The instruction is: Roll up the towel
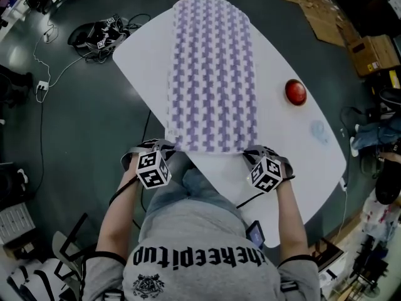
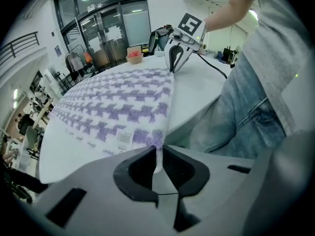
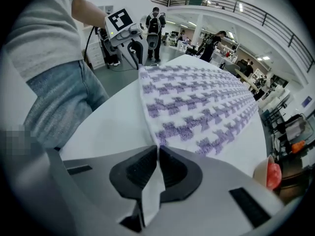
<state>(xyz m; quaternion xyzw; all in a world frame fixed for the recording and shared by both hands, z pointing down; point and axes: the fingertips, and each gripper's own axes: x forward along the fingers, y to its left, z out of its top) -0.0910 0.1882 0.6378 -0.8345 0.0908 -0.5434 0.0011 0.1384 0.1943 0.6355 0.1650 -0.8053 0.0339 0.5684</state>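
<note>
A white towel with a purple houndstooth pattern lies spread flat along the white table, its near edge facing me. My left gripper is shut on the towel's near left corner, pinching the cloth between its pads. My right gripper is shut on the near right corner, a fold of cloth caught between its pads. From the left gripper view the right gripper shows at the far corner; from the right gripper view the left gripper shows likewise. The towel is unrolled.
A red round object rests on the table to the right of the towel. Cables and gear lie on the floor at the left, cardboard boxes at the right. My jeans-clad legs press against the table's near edge.
</note>
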